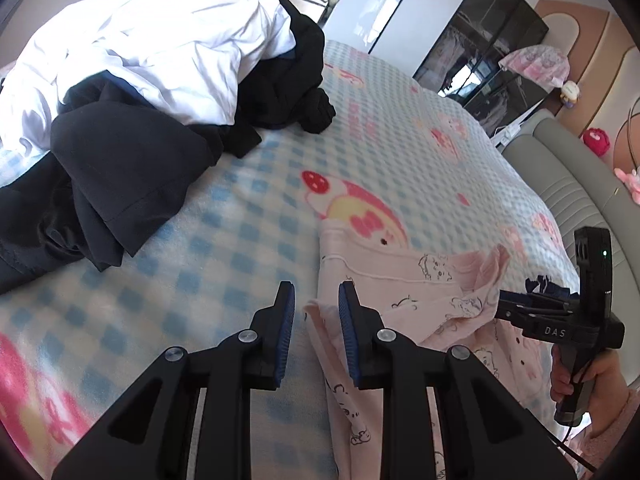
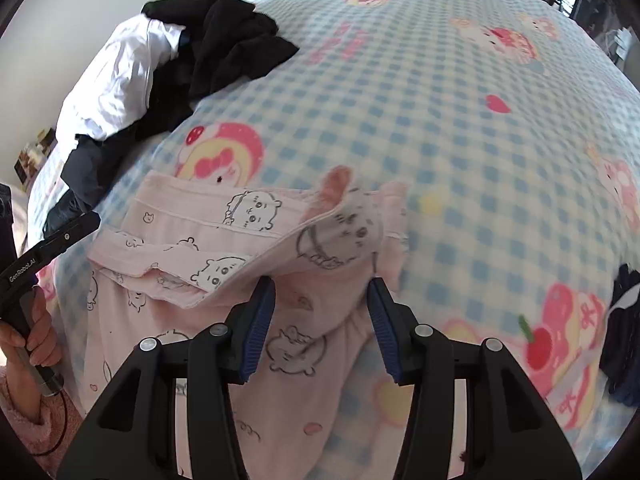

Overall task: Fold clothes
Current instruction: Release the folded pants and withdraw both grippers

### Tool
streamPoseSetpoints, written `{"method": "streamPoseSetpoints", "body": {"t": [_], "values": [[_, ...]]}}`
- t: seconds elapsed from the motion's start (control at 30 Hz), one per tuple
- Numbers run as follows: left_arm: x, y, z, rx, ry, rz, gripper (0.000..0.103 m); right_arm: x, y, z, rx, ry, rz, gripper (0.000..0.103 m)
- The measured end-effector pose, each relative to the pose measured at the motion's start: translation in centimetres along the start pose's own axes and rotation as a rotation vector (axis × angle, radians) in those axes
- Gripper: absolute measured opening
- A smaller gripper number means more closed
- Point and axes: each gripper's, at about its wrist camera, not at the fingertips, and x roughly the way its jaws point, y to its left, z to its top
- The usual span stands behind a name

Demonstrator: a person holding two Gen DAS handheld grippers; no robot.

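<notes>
My right claw (image 2: pixel 322 316) hung spread over the pink pajama (image 2: pixel 240 248), left claw (image 1: pixel 316 332) spread too, seemingly mid-fold, needing a hem pinch next.

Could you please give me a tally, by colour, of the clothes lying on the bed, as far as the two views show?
Pink: 1, the pink printed garment in front of both grippers.
White: 1, the white garment in the heap.
Black: at least 1, the black clothes bunched together; separate pieces cannot be told.
Total: at least 3.

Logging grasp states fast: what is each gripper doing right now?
Left gripper: open, at the pink garment's edge, gripping nothing.
Right gripper: open over the same garment, gripping nothing.
</notes>
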Motion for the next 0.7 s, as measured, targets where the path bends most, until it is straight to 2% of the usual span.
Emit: {"method": "streamPoseSetpoints", "body": {"t": [0.07, 0.13, 0.2, 0.27, 0.33, 0.47, 0.5, 0.63, 0.7], "values": [[-0.1, 0.0, 0.0, 0.019, 0.01, 0.0, 0.024, 0.6, 1.7, 0.6, -0.049, -0.015, -0.017, 0.049], [-0.3, -0.1, 0.0, 0.039, 0.02, 0.0, 0.024, -0.2, 2.0, 1.2, -0.031, -0.066, 0.075, 0.049], [-0.4, -0.1, 0.0, 0.058, 0.03, 0.0, 0.024, -1.8, 0.5, 1.4, 0.077, -0.136, 0.156, 0.049], [-0.5, -0.2, -0.1, 0.077, 0.04, 0.0, 0.024, -3.2, -0.6, 1.4, 0.122, -0.189, 0.114, 0.06], [-0.4, -0.3, -0.2, 0.083, 0.051, -0.009, 0.024, -3.8, -0.9, 1.6, 0.084, -0.192, 0.022, 0.06], [0.2, -0.6, -0.5, 0.069, 0.075, -0.043, 0.026, -1.7, -2.0, 2.5, 0.051, -0.097, -0.183, 0.06], [0.3, -0.6, -0.5, 0.066, 0.081, -0.051, 0.026, -1.0, -3.0, 2.6, 0.091, -0.071, -0.208, 0.06], [1.5, -1.1, -0.9, 0.039, 0.118, -0.102, 0.033, 2.2, -6.4, 2.6, 0.303, 0.028, -0.044, 0.06], [2.5, -1.3, -1.3, 0.041, 0.153, -0.074, 0.034, 3.2, -5.7, 2.0, 0.298, 0.062, 0.035, 0.06]]}}
